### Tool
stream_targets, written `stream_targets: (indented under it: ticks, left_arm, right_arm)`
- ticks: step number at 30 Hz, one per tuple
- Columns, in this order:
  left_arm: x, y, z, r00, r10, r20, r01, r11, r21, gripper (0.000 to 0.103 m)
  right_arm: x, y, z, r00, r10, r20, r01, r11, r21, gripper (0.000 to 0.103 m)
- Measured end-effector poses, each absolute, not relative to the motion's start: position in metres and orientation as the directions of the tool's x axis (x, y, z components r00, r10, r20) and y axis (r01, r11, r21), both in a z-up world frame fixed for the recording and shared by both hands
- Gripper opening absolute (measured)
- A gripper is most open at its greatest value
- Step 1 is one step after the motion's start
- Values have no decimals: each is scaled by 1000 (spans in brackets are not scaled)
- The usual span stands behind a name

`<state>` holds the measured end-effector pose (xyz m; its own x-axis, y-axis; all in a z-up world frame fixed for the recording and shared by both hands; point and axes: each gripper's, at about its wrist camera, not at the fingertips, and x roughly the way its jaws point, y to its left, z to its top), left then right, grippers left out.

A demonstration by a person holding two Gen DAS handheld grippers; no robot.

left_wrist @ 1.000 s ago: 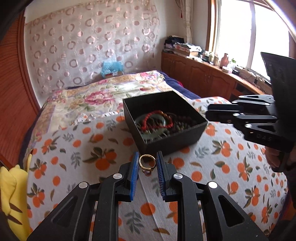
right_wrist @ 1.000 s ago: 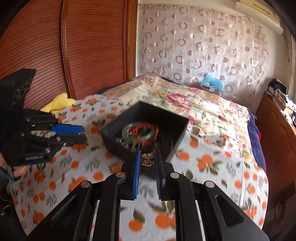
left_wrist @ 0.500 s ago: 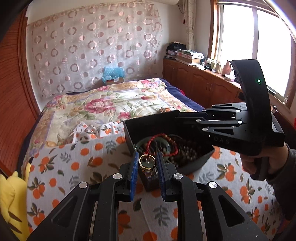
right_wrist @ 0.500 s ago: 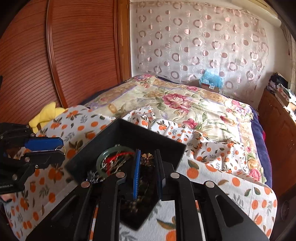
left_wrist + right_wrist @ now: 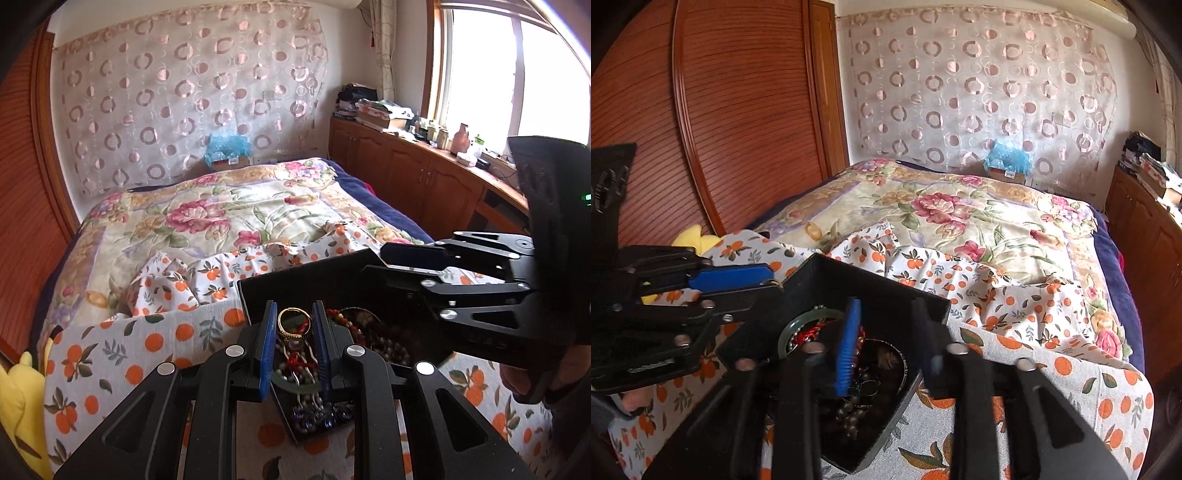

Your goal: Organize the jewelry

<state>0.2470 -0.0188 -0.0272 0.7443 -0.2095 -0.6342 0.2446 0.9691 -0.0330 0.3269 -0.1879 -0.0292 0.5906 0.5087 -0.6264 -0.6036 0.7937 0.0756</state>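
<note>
**Ring at the box, release pending; right tongs already empty**

Left tongs (image 5: 294, 345): clenched on a gold ring (image 5: 293, 325), which stands upright between the blue pads (image 5: 267, 347). The ring hangs over the near part of the black box (image 5: 255, 291), above the contents and not yet among them.

Right tongs (image 5: 888, 341): spread apart, with nothing visible between the fingers. They sit low over the same box (image 5: 875, 284), their blurred tips above the beads. Whether a piece lies directly beneath them among the contents cannot be told.

Box contents: a green bangle (image 5: 798, 323), a red beaded strand (image 5: 334, 314) and dark bead strings (image 5: 849, 417) lie heaped together in one undivided compartment. The box rests on the orange-print cloth (image 5: 122, 343) spread over the bed (image 5: 221, 214).

Progress, as judged: the task is well advanced. Several pieces are already in the box, and no loose jewelry shows on the visible cloth. What remains is to lower the ring and open the left tongs. The two tools crowd the box closely, so the left should let go without striking the right. Anything outside these views is unaccounted for.
</note>
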Motion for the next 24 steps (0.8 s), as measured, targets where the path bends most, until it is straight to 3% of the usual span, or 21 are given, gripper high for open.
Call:
stream_targets:
  ticks: [15,24]
  left_arm:
    - [275,-23,-37,720,-195,-666,228,973,-39,18]
    - [241,-17,-31,733,-183,-656,202,978,-46,35]
  right_arm:
    - [315,-205,-18,631,459,-625,-561,827,41,35]
    - [292,-220,-28,638,434,-636,-531,846,44,35]
